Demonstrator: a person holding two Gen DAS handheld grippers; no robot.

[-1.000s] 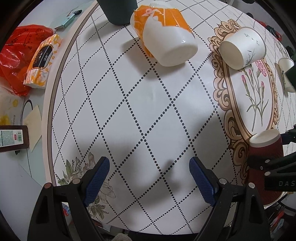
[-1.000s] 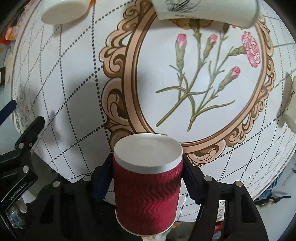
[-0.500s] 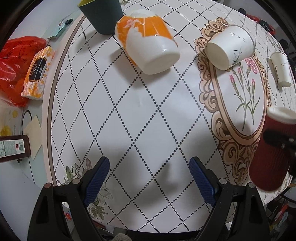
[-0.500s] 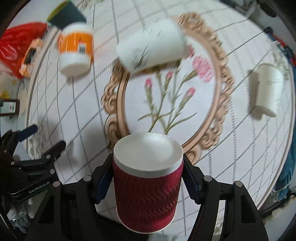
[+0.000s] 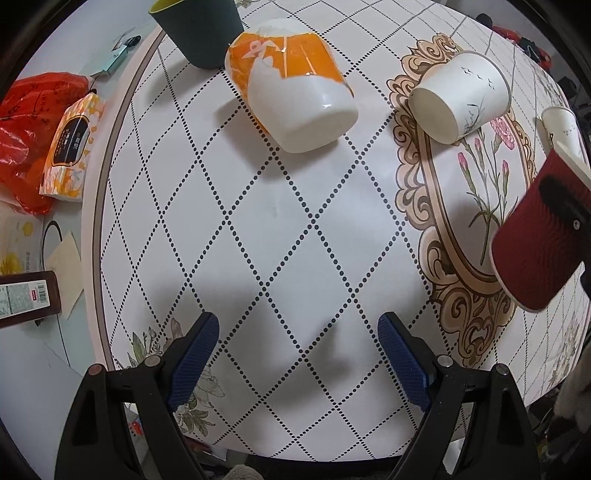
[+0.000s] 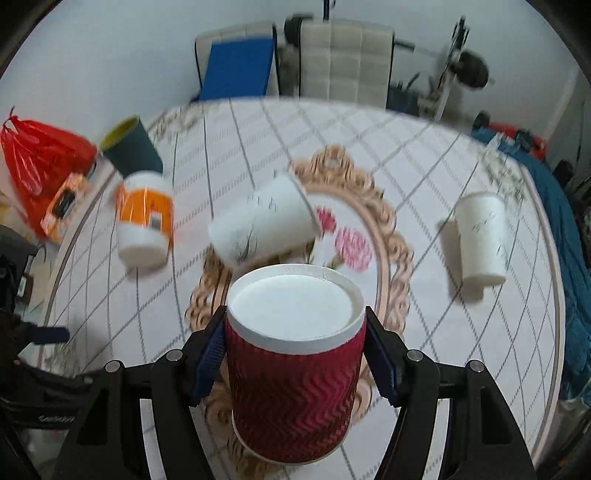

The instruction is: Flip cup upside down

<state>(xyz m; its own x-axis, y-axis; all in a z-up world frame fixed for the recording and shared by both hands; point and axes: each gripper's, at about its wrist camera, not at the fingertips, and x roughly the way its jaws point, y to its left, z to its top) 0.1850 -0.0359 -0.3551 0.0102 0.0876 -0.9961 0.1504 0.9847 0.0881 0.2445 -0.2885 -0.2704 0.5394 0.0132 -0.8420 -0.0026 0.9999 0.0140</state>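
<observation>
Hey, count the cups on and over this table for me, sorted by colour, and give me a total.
Red cup, held in the right gripper: 1
White cups: 2
Orange and white cup: 1
Dark green cup: 1
Total: 5

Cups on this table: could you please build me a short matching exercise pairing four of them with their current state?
Things:
1. red ripple cup
2. orange-and-white mug
3. dark green cup
4. white paper cup with bird print

States:
A. stands upright at the table edge
B. lies on its side on the flower medallion's edge
C. clamped in the right gripper, off the table
D. lies on its side on the diamond pattern

Pairs: 1-C, 2-D, 3-A, 4-B
</observation>
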